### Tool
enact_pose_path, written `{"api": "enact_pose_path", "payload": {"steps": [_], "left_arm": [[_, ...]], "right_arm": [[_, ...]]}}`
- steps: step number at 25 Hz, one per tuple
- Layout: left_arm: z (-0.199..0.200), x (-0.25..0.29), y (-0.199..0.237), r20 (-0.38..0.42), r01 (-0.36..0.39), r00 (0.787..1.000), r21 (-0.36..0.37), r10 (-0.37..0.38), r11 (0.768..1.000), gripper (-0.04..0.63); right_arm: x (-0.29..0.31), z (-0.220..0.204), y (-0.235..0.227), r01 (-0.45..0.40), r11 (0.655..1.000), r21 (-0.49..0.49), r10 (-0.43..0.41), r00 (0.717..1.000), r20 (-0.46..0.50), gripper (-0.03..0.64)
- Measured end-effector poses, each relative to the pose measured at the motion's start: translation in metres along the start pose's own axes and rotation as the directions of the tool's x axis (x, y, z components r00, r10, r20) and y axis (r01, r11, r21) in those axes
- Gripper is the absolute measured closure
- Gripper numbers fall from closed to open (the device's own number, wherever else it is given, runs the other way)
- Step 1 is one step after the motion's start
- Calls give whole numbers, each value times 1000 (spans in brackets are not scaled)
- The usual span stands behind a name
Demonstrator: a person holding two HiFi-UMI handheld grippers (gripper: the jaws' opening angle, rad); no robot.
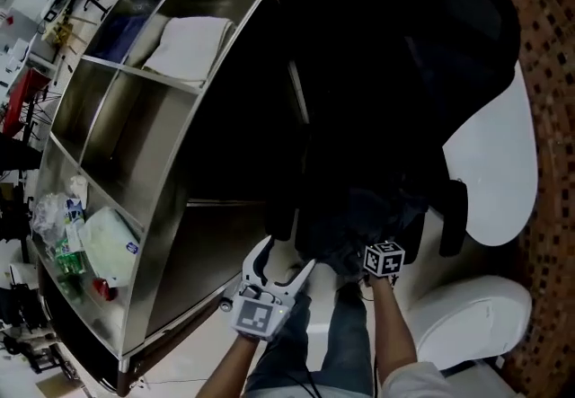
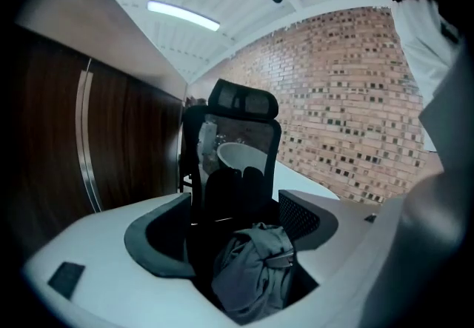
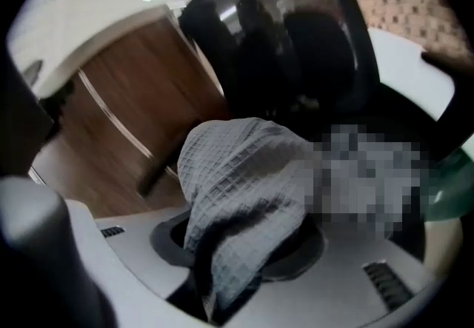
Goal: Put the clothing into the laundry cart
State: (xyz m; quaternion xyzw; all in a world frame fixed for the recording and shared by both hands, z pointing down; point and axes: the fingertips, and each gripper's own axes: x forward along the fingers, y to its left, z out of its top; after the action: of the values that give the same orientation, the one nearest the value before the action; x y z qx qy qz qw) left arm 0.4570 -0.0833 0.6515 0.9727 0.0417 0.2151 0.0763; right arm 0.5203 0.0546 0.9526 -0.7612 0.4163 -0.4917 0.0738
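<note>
Right gripper view: our right gripper (image 3: 244,245) is clamped on the cloth (image 3: 244,171).
We'd lift it clear of the chair (image 1: 404,46), then swing to the cart (image 1: 171,207); left gripper (image 2: 248,215) seems open.

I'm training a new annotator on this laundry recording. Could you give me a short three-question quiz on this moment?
1. True or false: the right gripper is shut on a grey waffle-weave cloth.
2. What lies beside the blue item in the metal cart? A) a folded white cloth B) a red bucket C) a pair of shoes
3. What dark piece of furniture stands next to the cart?
Key: 1 true; 2 A; 3 a black office chair.
</note>
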Motion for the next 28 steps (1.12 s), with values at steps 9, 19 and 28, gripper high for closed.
{"api": "enact_pose_path", "payload": {"steps": [9,19,28], "left_arm": [[99,-30,-23,185,36,982,-31,-29,999,225],[209,-107,-49,357,-13,934,89,-19,996,236],[256,-145,-59,439,-89,898,131,22,987,215]], "right_arm": [[-197,178,100,19,989,-144,40,917,397,419],[-380,268,242,78,932,-355,195,716,670,419],[-439,291,308,111,876,-470,305,626,718,419]]}}
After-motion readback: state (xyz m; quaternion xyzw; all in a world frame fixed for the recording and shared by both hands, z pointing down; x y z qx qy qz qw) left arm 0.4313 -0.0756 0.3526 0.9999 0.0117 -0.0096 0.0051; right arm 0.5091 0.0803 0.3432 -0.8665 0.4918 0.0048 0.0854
